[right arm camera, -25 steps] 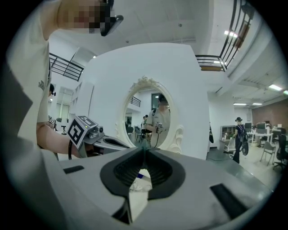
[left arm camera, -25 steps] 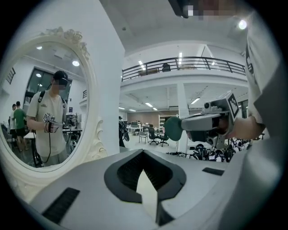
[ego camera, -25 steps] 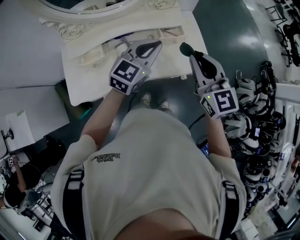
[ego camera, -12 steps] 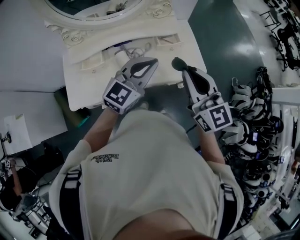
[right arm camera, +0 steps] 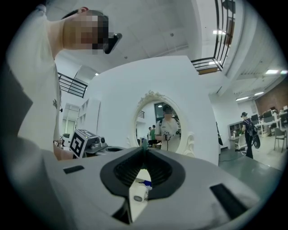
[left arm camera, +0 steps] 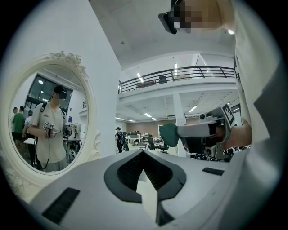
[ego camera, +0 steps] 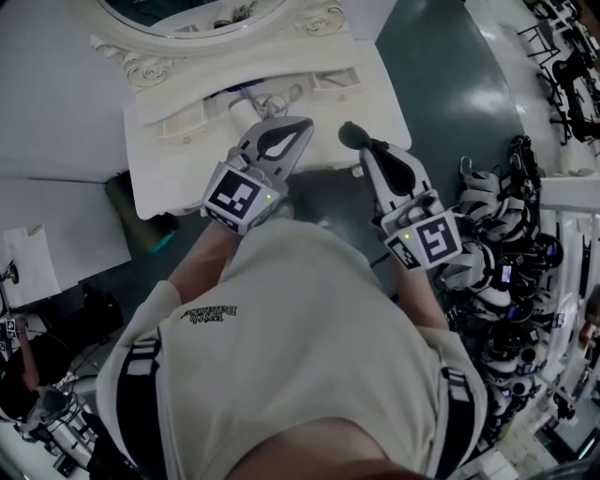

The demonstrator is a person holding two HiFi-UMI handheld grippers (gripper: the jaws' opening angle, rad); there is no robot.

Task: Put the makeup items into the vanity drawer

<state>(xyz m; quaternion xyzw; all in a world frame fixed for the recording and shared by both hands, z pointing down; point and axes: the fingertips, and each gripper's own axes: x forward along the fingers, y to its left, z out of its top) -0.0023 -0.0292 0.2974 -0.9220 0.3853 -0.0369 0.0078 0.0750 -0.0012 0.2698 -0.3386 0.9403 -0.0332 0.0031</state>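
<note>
Over the white vanity [ego camera: 178, 173], head view: the person holds both grippers out level, side by side and apart from each other.

- The left gripper [ego camera: 302, 123] has its tips above the tabletop, just in front of the middle recess. Its own view shows the jaws closed tip to tip with nothing between them. Only pale surface shows through the diamond-shaped gap behind the tips.
- The right gripper [ego camera: 345, 134] has green tips and sits near the vanity's front edge, to the right of the other. Its jaws also meet at the tips and grip nothing.
- The makeup items [ego camera: 253, 101] lie in the recess between two small carved fronts, below the oval mirror [ego camera: 178, 11]. I cannot tell from above whether that recess is the drawer itself. Neither claw touches them.
- In the right gripper view, a white tube [right arm camera: 137, 196] with a blue item beside it shows through the gap behind the closed tips. It lies on the vanity beyond the jaws, not held.
- In both gripper views the mirror stands upright and reflects the person.
</note>
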